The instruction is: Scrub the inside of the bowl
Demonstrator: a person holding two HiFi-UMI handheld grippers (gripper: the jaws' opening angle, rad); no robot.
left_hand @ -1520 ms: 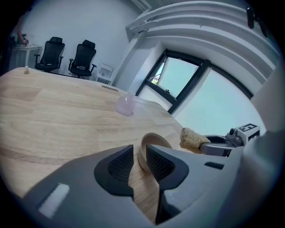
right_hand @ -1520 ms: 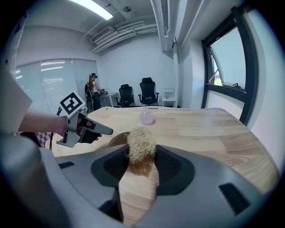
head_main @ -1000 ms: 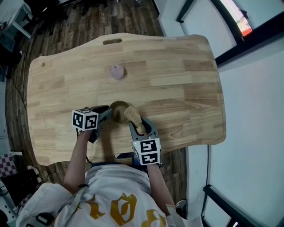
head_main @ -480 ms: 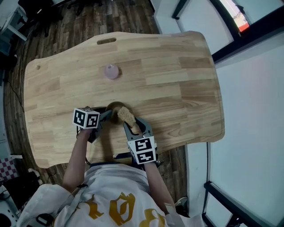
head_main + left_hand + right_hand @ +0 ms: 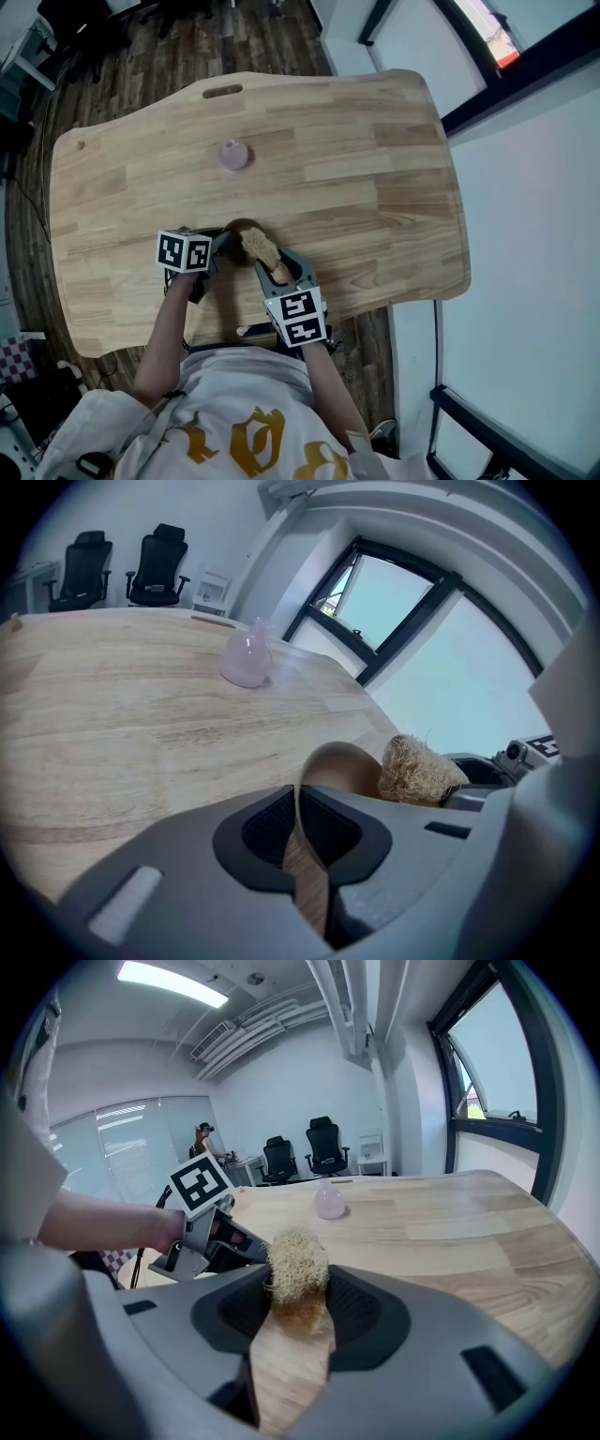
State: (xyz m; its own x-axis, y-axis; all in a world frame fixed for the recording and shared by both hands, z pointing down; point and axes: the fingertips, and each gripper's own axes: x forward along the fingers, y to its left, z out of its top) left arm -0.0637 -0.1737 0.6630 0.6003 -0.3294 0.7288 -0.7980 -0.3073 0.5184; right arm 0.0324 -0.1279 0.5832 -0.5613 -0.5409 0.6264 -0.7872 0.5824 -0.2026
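A small brown wooden bowl (image 5: 240, 228) sits near the table's front edge. My left gripper (image 5: 225, 243) is shut on its left rim; in the left gripper view the thin wall of the bowl (image 5: 343, 764) stands pinched between the jaws. My right gripper (image 5: 273, 269) is shut on a tan fibrous scrubber (image 5: 262, 249), whose tip rests over the bowl's right side. The scrubber (image 5: 296, 1267) fills the gap between the right jaws and hides the bowl in the right gripper view. From the left gripper view the scrubber (image 5: 413, 771) shows at the bowl's far edge.
A small pink glass object (image 5: 232, 155) stands farther back on the wooden table (image 5: 375, 187). The front table edge lies just under both grippers. Office chairs (image 5: 311, 1159) and dark wood flooring (image 5: 187, 47) are beyond the table.
My right gripper has carried the scrubber leftward, from the bowl's right rim to over its inside. The left gripper and bowl have stayed put.
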